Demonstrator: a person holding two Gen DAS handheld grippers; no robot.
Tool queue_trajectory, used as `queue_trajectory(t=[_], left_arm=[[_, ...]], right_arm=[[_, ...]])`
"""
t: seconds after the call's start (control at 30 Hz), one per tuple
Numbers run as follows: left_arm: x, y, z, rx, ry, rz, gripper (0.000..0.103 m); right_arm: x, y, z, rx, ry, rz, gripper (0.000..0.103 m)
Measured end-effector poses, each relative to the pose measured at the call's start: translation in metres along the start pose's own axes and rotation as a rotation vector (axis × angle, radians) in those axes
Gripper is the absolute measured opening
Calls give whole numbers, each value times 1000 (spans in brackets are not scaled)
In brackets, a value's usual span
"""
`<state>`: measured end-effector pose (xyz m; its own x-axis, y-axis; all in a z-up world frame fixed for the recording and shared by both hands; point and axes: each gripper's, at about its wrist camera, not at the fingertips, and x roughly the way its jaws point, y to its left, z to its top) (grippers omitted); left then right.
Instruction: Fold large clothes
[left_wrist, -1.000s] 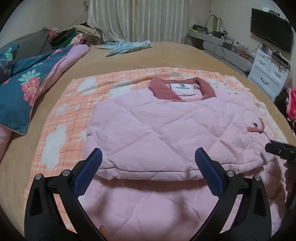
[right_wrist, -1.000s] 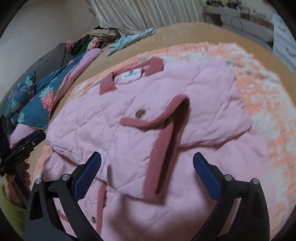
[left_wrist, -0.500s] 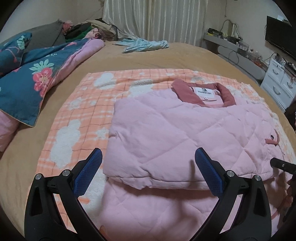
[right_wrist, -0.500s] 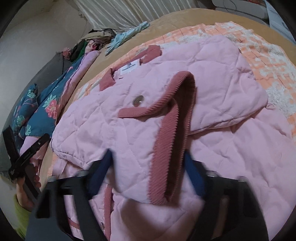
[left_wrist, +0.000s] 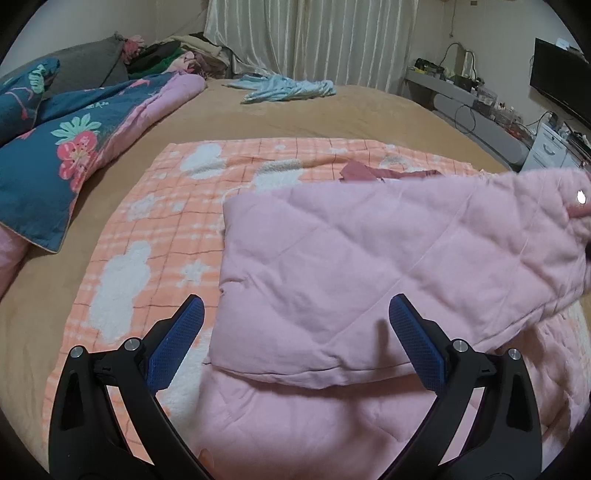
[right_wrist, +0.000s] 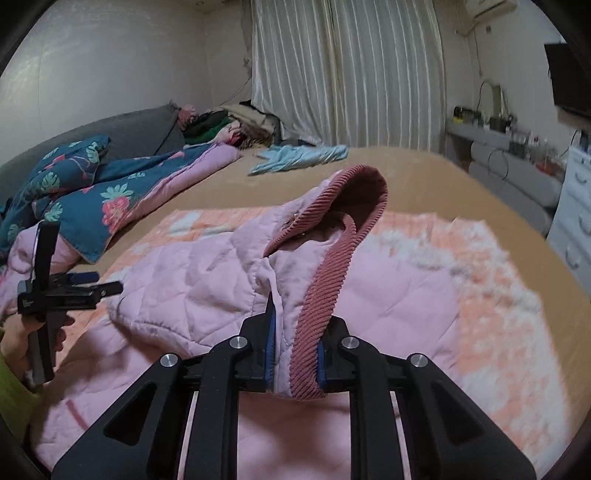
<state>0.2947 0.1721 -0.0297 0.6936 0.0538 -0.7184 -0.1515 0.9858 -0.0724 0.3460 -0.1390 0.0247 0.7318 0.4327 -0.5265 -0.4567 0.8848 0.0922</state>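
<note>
The pink jacket (left_wrist: 369, 266) lies on an orange blanket (left_wrist: 155, 236) on the bed (left_wrist: 314, 114). The jacket is puffy and partly folded over on itself.

The right tool (right_wrist: 295, 360) is clamped tight on the jacket. Its blue pads (right_wrist: 271, 354) pinch the pink cloth and the dark pink ribbed trim (right_wrist: 325, 291) between them. The trim runs up from the tool and curls over in a loop. That side of the jacket is lifted off the bed. In the left view, the right side of the jacket hangs in the air, with a shiny snap (left_wrist: 581, 196) near its edge.

The left tool (left_wrist: 295, 343) is wide apart and holds nothing. It hangs over the near edge of the folded jacket. One blue pad (left_wrist: 177, 345) is over the blanket, and the other is over the jacket. In the right view, this tool (right_wrist: 99, 284) shows at the far left, with a hand (right_wrist: 22, 332) holding it.

A blue flower quilt (left_wrist: 55, 147) lies at the left of the bed. A light blue cloth (left_wrist: 288, 86) lies at the far end, near the curtains (left_wrist: 314, 37).
</note>
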Motion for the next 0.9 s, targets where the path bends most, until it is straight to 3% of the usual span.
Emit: queue_trajectory(t=[0.33, 0.9], left_arm=[[9, -13, 3, 12, -15, -40, 94], [14, -33, 4, 63, -20, -113, 94]], right_arm=[[43, -16, -21, 20, 87, -48, 15], [58, -19, -33, 64, 145, -70, 23]])
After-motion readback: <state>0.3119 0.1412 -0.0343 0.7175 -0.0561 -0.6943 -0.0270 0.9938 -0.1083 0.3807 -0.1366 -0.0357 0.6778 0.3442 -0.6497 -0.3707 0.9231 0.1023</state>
